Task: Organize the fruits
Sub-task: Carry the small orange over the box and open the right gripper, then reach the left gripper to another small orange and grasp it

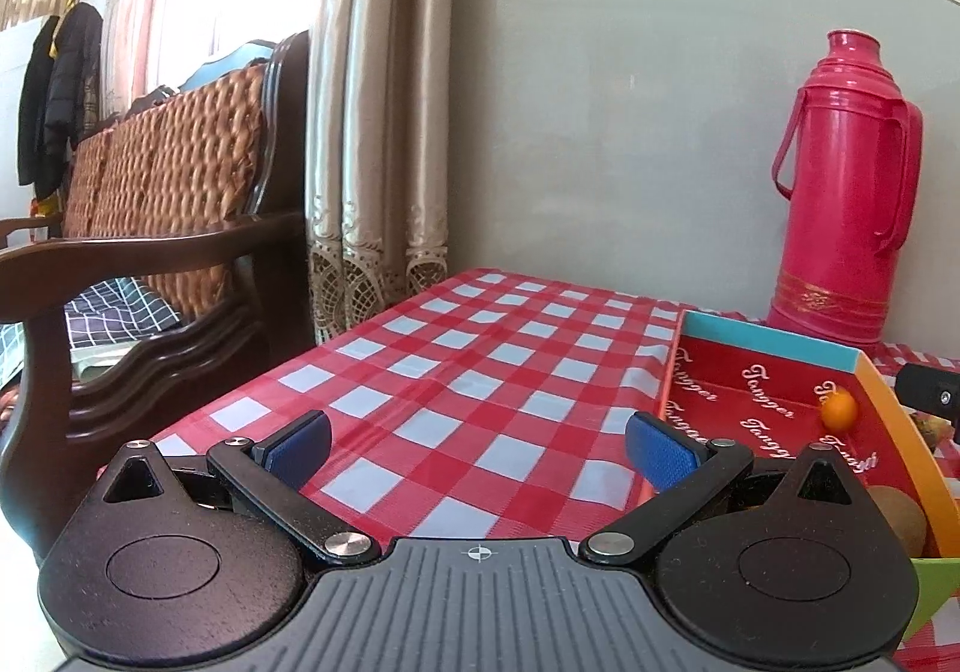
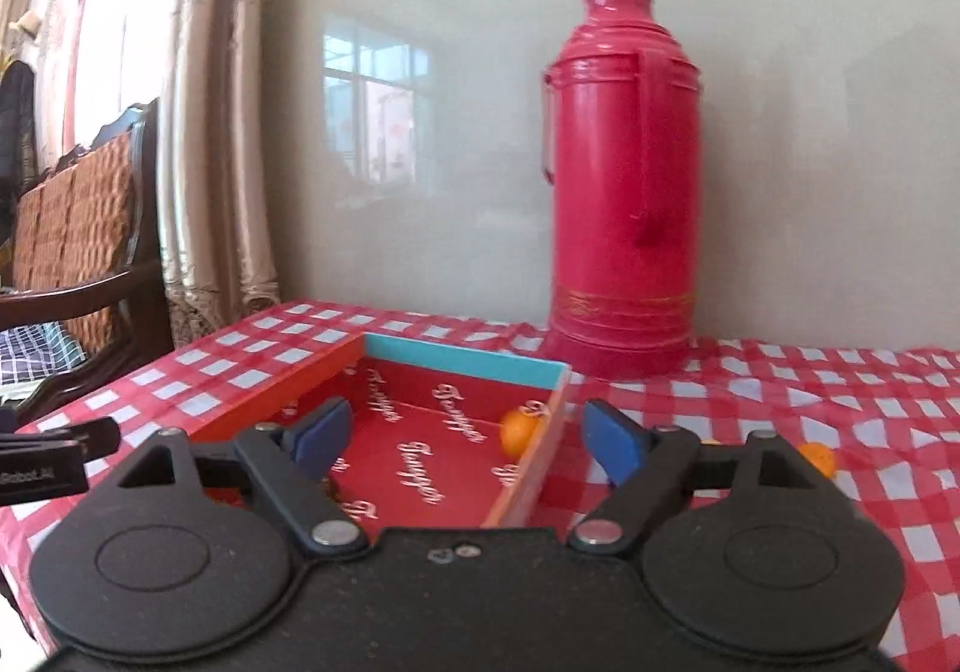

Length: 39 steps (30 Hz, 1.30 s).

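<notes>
- My left gripper has its blue-padded jaws spread wide with nothing between them, held low over the red-and-white checked tablecloth.
- My right gripper is likewise spread wide and holds nothing; its jaws straddle the right wall of the shallow red cardboard box with a turquoise back edge and orange sides.
- A small round orange fruit lies inside that box, in the far right corner against the orange wall, just ahead of my right jaws and nearer the right pad.
- From the left wrist view the same fruit sits well to the right of my left jaws, beyond the right pad.
- A second small orange fruit rests on the cloth outside the box, to the right of my right gripper and partly hidden by it.
- A brownish round fruit shows at the box's near right corner in the left view; I cannot tell what kind.
- A tall pink plastic thermos flask with a handle stands upright behind the box, near the grey wall.
</notes>
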Motion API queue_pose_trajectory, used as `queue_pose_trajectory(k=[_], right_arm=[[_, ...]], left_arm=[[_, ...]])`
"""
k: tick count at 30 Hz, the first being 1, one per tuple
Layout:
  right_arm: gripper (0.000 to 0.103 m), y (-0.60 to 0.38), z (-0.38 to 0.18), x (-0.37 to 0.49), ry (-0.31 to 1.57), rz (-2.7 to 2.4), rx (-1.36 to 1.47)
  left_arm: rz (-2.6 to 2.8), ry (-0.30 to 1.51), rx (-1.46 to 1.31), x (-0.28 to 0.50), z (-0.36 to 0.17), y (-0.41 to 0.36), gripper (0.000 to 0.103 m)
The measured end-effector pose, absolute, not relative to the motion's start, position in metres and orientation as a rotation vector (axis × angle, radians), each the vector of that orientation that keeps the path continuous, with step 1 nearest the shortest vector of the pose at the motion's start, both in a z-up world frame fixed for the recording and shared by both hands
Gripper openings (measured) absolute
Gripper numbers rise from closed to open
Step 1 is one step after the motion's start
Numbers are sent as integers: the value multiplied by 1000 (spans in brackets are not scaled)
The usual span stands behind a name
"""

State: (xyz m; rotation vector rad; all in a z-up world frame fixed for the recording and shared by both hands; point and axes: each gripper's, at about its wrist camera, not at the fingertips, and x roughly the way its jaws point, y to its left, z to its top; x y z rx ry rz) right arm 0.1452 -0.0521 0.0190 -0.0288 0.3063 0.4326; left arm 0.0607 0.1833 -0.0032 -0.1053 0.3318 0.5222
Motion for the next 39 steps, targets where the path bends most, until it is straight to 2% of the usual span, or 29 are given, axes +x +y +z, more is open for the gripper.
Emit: queue_pose_trajectory(k=[2,4,8,24,39], right_arm=[[83,-60,17,149,321,407,-17],[92,-69,15,152,330,382,1],[95,-92,13,157,337,335,44],[97,-168,-2,168,407,196,-12],[97,-260,-14,182,429,26,62]], left_arm=[[512,329,-105,62,-3,180,103],[500,328,-107,64,-2,175,103],[453,321,-121,70,0,160,103],[238,318,-47,115,4,51,103],[59,391,28,164,-8,-44,103]])
